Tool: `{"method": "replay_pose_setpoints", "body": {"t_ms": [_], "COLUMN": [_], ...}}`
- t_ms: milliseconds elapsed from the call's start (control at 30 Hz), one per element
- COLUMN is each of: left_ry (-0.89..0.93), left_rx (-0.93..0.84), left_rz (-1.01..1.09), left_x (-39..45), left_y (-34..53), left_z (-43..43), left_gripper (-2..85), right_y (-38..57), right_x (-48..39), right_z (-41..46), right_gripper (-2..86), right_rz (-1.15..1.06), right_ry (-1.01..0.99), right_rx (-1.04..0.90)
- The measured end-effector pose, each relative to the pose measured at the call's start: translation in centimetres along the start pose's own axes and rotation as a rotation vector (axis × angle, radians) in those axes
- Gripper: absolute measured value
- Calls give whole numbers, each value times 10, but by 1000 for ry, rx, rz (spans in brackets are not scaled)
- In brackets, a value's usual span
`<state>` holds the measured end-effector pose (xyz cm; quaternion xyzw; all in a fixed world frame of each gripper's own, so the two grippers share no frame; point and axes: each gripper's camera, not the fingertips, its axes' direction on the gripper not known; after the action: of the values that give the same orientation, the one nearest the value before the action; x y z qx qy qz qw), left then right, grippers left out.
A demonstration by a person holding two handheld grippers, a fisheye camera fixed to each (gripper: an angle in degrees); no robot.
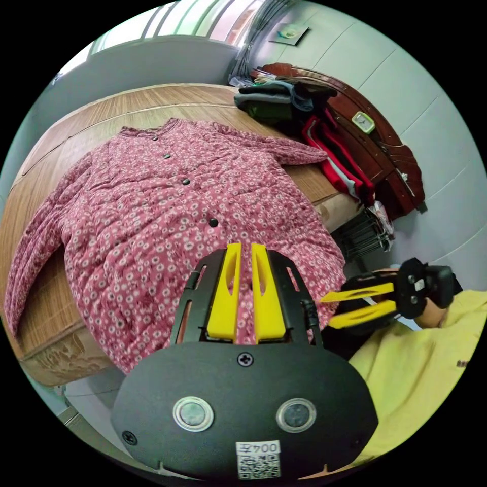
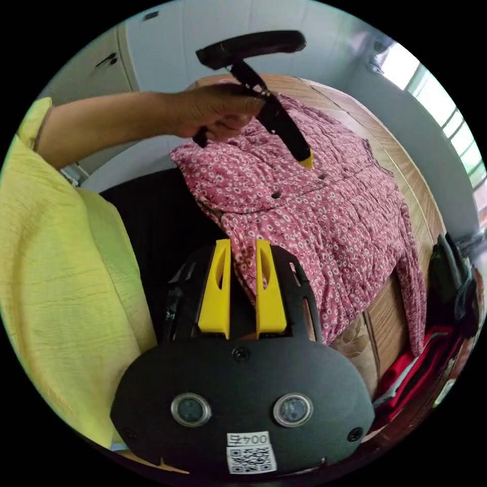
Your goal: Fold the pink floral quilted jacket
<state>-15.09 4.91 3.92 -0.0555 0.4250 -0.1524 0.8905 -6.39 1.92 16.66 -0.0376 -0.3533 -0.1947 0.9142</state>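
The pink floral quilted jacket [image 1: 167,203] lies spread front-up, buttoned, on a wooden bed platform [image 1: 127,106], sleeves out to both sides. My left gripper [image 1: 246,248] hovers over the hem with its yellow jaws close together and nothing held. In the right gripper view it [image 2: 306,161] is held in a hand [image 2: 218,109] above the jacket [image 2: 324,218]. My right gripper [image 2: 242,243] is open at the jacket's near hem corner, a fold of fabric lying between its jaws. It [image 1: 328,310] also reaches in from the right in the left gripper view.
Folded dark clothes [image 1: 274,99] and red garments [image 1: 335,152] are piled by the carved headboard [image 1: 385,147]. A wire basket [image 1: 362,233] stands below the platform's edge. The person's yellow top [image 2: 61,253] is close on the left.
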Motion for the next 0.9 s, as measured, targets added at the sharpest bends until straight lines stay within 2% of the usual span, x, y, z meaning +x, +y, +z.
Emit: {"method": "replay_pose_setpoints", "body": {"t_ms": [167,300,467,667,767,900], "left_ry": [-46,-73,-59,-79,-81,-91], "left_rx": [-66,-60,-27,-17,-20,-21], "left_rz": [-1,12,-1,10,15,19], "left_x": [-8,-6,-12,-10,-10,-9], "left_y": [-14,-9,-2,2,3,3], "left_z": [45,57,60,64,67,69], "left_gripper": [24,21,20,21,21,20], "right_y": [33,35,-28,-95,-102,-92], "right_x": [60,97,159,176,177,179], "right_z": [-19,-12,24,77,108,89], "right_gripper": [60,9,-6,-7,-7,-7], "right_rz": [245,351,392,334,339,396], "right_ry": [-133,-90,-170,-146,-78,-91], "right_rx": [163,222,196,91,-23,39]}}
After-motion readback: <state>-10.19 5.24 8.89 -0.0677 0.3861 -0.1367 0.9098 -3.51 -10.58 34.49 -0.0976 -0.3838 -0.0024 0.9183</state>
